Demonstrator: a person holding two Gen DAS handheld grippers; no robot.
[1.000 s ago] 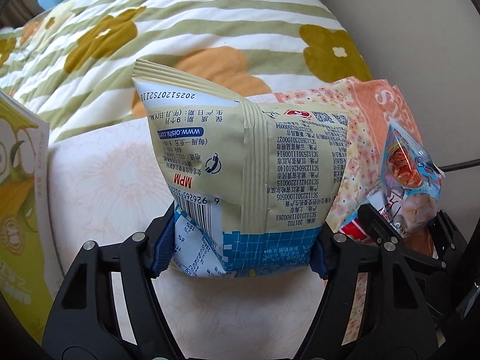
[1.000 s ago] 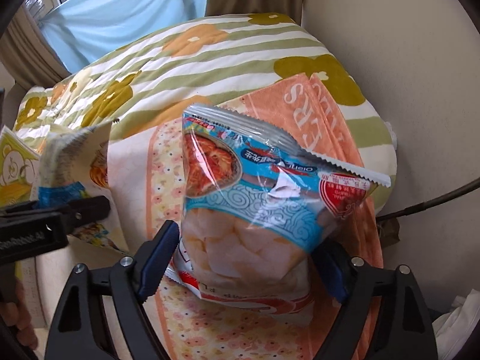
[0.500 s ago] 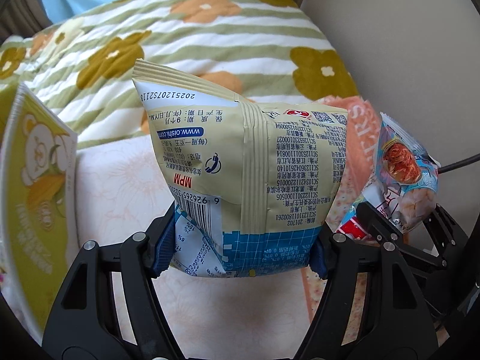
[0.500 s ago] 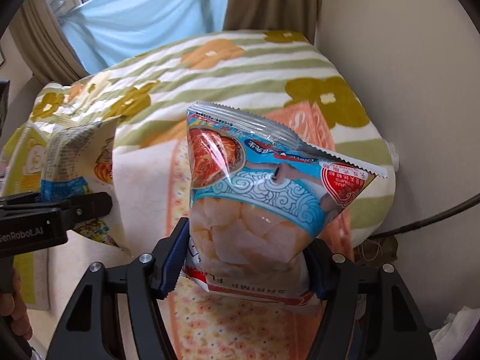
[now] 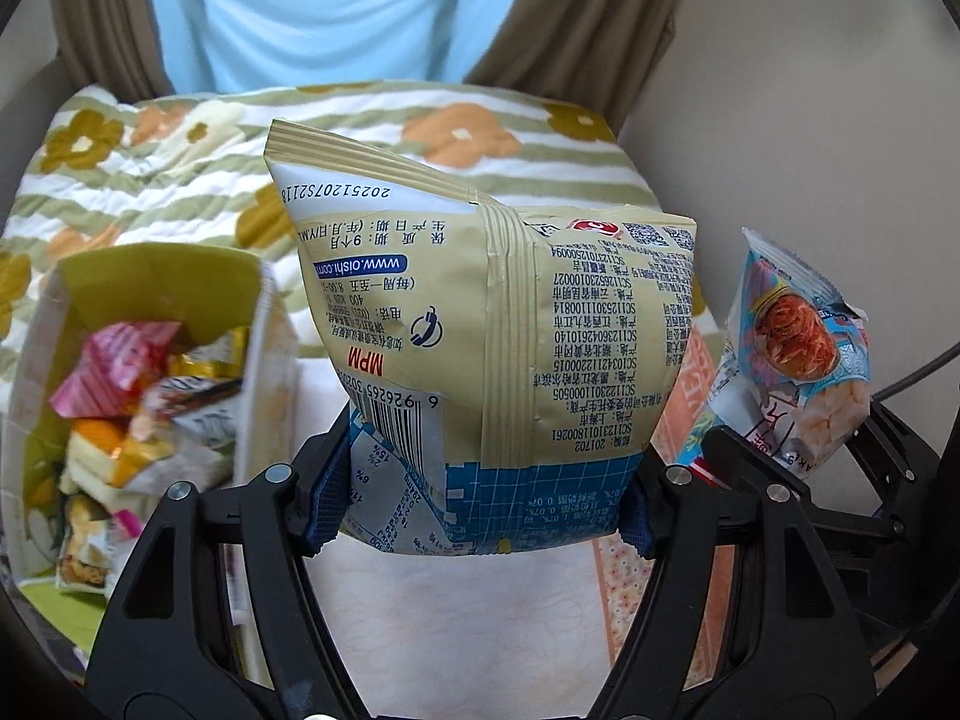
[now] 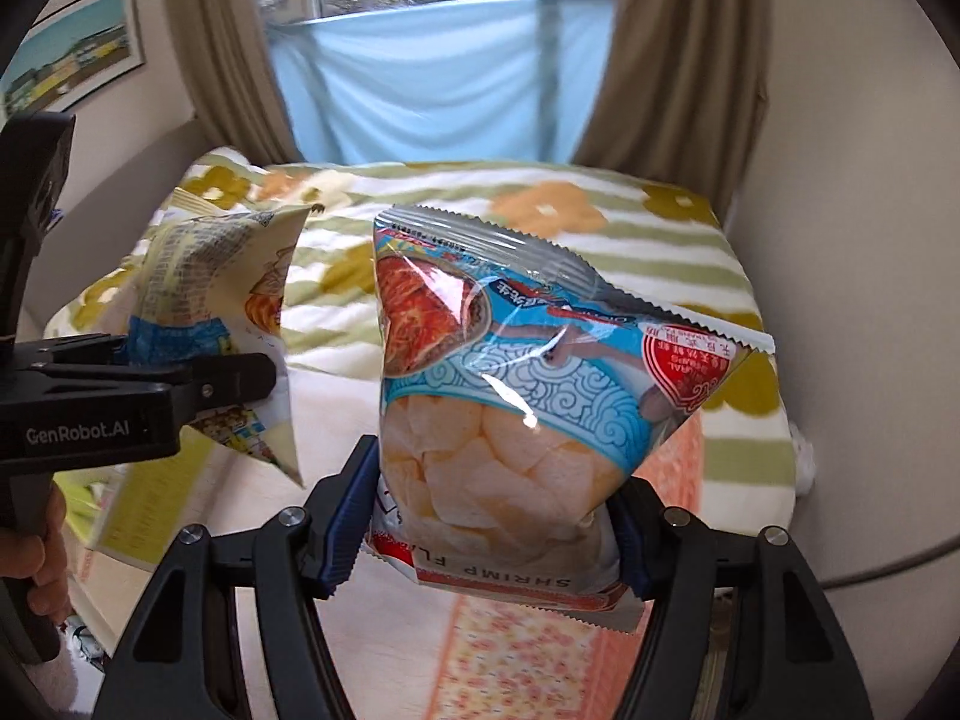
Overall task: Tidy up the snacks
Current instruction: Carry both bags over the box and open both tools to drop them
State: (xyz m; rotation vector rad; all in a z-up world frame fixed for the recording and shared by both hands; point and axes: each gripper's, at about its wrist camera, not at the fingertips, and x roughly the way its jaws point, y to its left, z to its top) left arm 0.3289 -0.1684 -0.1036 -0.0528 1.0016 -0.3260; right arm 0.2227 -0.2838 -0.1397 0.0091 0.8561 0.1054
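My left gripper (image 5: 480,498) is shut on a beige and blue snack bag (image 5: 498,336), held upright above the bed. The same bag (image 6: 216,306) and left gripper (image 6: 198,384) show in the right wrist view at left. My right gripper (image 6: 492,540) is shut on a blue shrimp chips bag (image 6: 528,408), also lifted. That bag (image 5: 798,354) shows at the right of the left wrist view. A green cardboard box (image 5: 150,276) holding several snack packets (image 5: 132,396) stands open at the lower left.
A striped floral blanket (image 5: 360,126) covers the bed behind. An orange patterned towel (image 6: 528,654) lies below the right gripper. A beige wall (image 5: 810,120) is close on the right, with a cable (image 6: 876,570) against it. Curtains (image 6: 678,48) and a window are beyond.
Both grippers have risen and tilted up with their bags; window and curtains came into view. The snack box's open top now shows at the left.
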